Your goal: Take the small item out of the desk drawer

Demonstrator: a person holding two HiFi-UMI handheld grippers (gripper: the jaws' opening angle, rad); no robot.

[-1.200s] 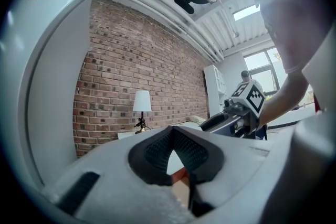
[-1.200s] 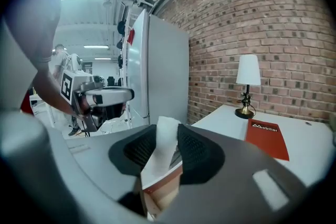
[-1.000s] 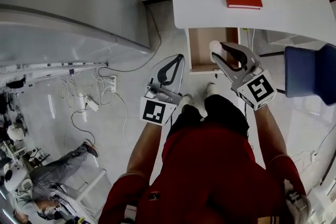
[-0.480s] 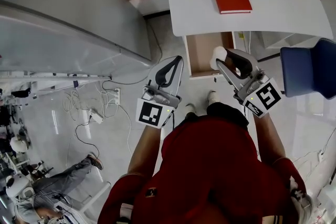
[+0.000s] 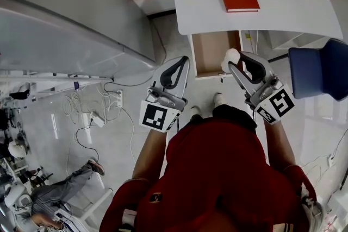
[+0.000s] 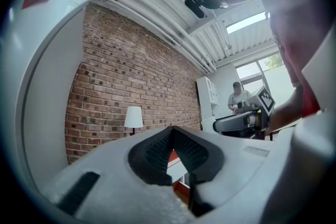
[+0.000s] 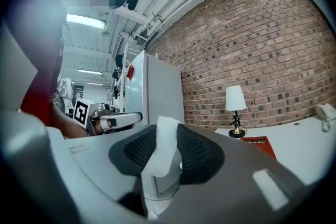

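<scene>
Right tool (image 5: 234, 61) clamps white item (image 5: 230, 55), upper centre-right, over open drawer (image 5: 208, 57) | left tool (image 5: 181, 64) closed, empty | best: firm squeeze, lift straight clear.

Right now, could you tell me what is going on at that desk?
A person in a red shirt holds a hand-held gripper in each hand. The right hand-held gripper is clamped on a small white item at the edge of the open desk drawer. The left hand-held gripper is shut and holds nothing.
</scene>
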